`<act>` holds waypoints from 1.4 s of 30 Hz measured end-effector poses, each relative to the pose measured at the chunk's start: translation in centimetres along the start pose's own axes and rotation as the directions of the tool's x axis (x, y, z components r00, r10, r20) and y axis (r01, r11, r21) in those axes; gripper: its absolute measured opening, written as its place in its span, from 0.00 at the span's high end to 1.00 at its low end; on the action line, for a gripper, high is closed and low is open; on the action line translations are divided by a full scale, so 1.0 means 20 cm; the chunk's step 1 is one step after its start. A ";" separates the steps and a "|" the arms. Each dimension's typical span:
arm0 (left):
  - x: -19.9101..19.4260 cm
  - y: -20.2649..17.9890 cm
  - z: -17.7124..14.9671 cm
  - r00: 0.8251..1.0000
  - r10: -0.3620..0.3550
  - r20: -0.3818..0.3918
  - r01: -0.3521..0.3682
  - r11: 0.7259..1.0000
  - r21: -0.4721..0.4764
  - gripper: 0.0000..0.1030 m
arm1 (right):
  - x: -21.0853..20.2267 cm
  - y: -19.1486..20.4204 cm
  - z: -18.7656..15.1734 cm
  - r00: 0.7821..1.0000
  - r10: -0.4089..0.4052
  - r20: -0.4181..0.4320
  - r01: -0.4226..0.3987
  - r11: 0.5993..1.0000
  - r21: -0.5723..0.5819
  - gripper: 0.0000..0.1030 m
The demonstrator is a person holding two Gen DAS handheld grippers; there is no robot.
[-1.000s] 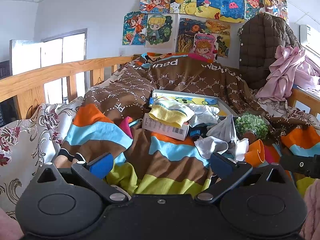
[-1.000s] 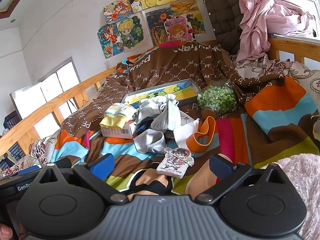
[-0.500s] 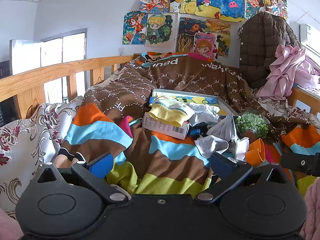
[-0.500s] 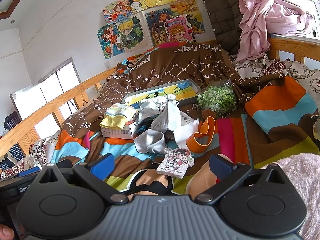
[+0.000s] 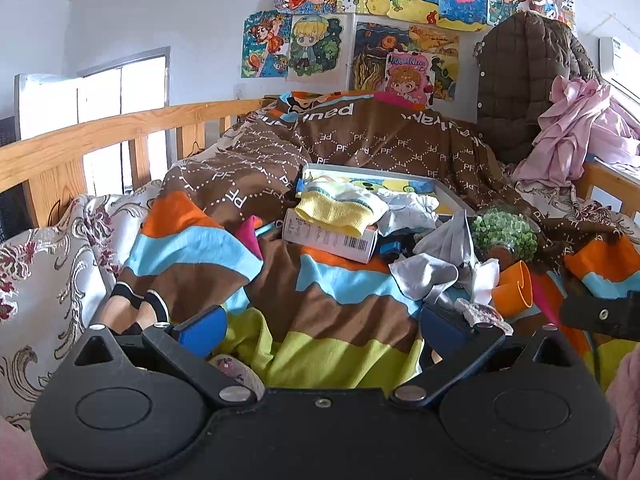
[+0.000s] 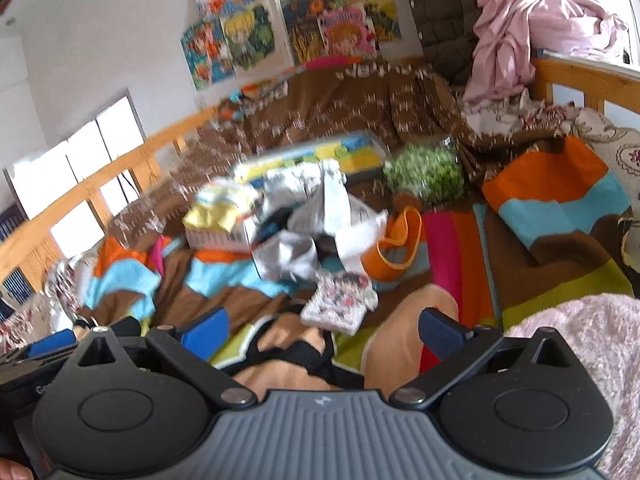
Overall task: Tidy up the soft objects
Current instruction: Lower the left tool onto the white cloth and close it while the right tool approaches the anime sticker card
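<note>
A cluttered bed fills both views, covered by a striped blanket (image 5: 328,300) in brown, blue, orange and lime; a wooden rail (image 5: 100,144) runs along the far left, and cartoon drawings (image 5: 304,48) are taped to the white wall beyond; a brown quilted coat (image 5: 516,80) and a crumpled pink garment (image 5: 572,128) hang at the far right.

In the middle of the bed lies a heap of soft things: a yellow knitted piece (image 5: 340,208) rests on top of a white carton (image 5: 332,240) with a barcode; to its right sit pale grey cloths (image 5: 428,276), loosely bunched and partly overlapping; behind them a shallow tray (image 5: 452,196) with a colourful picture base holds more white fabric; just right of the cloths stand a green bobbly ball (image 5: 504,232) and an orange cup (image 5: 516,288) tipped on its side.

The right wrist view is blurred; it shows a small cartoon-figure card (image 6: 340,300) lying near the camera, between the heap and the person's bare legs (image 6: 400,336), which cross the foreground; a pink fluffy sleeve (image 6: 580,340) sits at the near right.

The left gripper (image 5: 324,324) hovers low over the blanket, near the heap but apart from it, its blue fingers spread wide with nothing between them; the right gripper (image 6: 324,328) is likewise spread apart and empty above the legs.
</note>
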State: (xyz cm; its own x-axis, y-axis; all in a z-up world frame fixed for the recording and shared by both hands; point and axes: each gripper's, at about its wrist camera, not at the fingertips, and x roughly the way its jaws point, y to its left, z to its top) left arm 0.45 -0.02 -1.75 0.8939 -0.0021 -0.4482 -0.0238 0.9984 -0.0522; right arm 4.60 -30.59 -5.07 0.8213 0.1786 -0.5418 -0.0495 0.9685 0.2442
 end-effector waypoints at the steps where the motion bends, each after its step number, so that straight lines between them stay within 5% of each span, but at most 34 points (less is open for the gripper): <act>1: 0.01 0.01 -0.01 1.000 -0.011 -0.010 0.011 1.000 -0.003 0.01 | 0.01 0.01 0.00 1.000 -0.003 -0.010 0.003 1.000 -0.004 0.00; 12: 0.17 0.03 0.05 0.996 -0.071 -0.053 0.069 0.997 -0.027 0.01 | 0.18 -0.04 0.13 0.993 -0.005 -0.115 0.006 1.000 0.012 0.00; 19: 0.37 -0.06 0.16 0.990 -0.127 -0.060 0.132 0.988 0.079 0.01 | 0.38 -0.09 0.22 0.986 0.018 -0.166 -0.013 0.999 0.034 0.00; 26: 0.60 -0.02 0.17 0.977 -0.138 -0.164 0.142 0.990 0.013 0.01 | 0.55 -0.10 0.22 0.967 0.031 -0.252 -0.017 0.998 0.057 0.00; 32: 0.79 -0.01 0.24 0.966 -0.195 -0.168 0.191 0.981 -0.041 0.01 | 0.62 -0.10 0.22 0.963 0.024 -0.268 -0.005 0.998 0.070 0.01; 42: 1.04 -0.10 0.26 0.911 -0.369 -0.184 0.373 0.928 -0.014 0.01 | 0.68 -0.10 0.22 0.964 -0.008 -0.266 0.031 0.996 0.083 0.09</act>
State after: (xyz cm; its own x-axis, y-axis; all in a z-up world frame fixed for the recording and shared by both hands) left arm 21.35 -1.78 -6.33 0.7406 -0.3808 -0.5536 0.3052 0.9247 -0.2277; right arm 18.29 -30.90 -9.45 0.6406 0.2108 -0.7383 0.0230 0.9559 0.2929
